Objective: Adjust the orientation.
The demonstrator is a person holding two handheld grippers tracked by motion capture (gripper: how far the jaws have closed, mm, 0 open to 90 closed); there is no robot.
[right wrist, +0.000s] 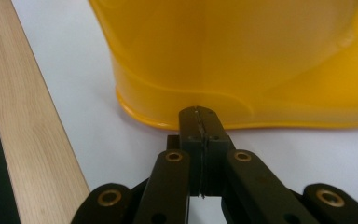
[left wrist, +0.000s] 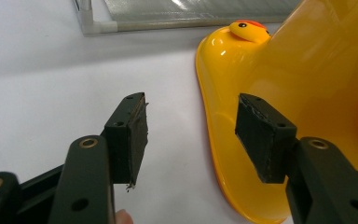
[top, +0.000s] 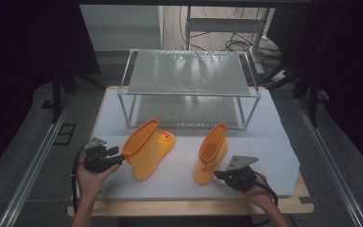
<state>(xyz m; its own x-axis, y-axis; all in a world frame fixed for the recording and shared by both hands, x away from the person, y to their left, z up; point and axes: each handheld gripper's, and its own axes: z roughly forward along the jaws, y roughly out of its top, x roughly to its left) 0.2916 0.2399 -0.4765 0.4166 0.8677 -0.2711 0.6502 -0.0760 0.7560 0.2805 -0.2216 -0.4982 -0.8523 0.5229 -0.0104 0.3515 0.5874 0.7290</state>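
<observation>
Two yellow rubber boots stand on a white mat (top: pixel 269 146). The left boot (top: pixel 147 147) has a duck face on its toe and leans toward the rack. My left gripper (top: pixel 119 158) is open beside its shaft opening. In the left gripper view the left gripper (left wrist: pixel 198 135) has one pad in front of the boot (left wrist: pixel 307 70) and the other over bare mat. The right boot (top: pixel 211 153) stands upright. My right gripper (top: pixel 217 175) is shut with nothing in it, just in front of the boot's base. In the right gripper view the right gripper (right wrist: pixel 199 116) has its tips at the sole rim of the boot (right wrist: pixel 242 56).
A two-tier metal rack (top: pixel 189 75) stands at the back of the mat, behind both boots. The wooden table edge (top: pixel 189 205) runs along the front, close to my right gripper, as a wooden strip (right wrist: pixel 32 130). Dark floor and rails flank the table.
</observation>
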